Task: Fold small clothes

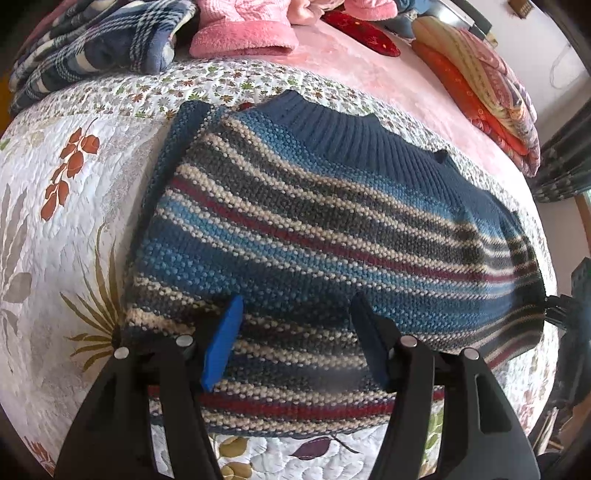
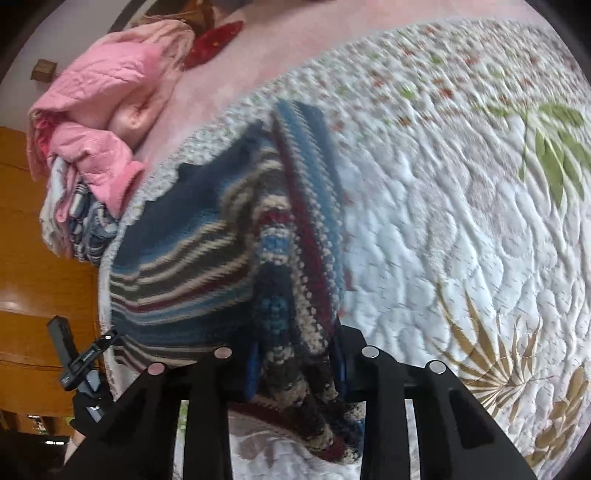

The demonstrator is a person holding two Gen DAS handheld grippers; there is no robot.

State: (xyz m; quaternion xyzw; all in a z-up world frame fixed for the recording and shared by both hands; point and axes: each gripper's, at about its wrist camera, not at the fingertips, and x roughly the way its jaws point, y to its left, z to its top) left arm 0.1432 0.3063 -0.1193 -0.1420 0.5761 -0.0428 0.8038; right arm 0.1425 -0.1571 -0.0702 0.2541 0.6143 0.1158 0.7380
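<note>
Right tool (image 2: 297, 363) clamped on bunched striped sweater (image 2: 177, 266) fold, lifted over quilt (image 2: 461, 206).

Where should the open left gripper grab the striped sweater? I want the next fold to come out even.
Probably the bottom hem of the striped sweater, approached from the near bed edge: it lies flat, straight and nearest the left gripper. The right gripper holds one bunched side.

The sweater (image 1: 317, 236) lies on the quilt (image 1: 66, 229). Behind it on the bed, clothes (image 1: 243, 33) sit piled; folded blankets (image 1: 491, 96) lie to their right.
</note>
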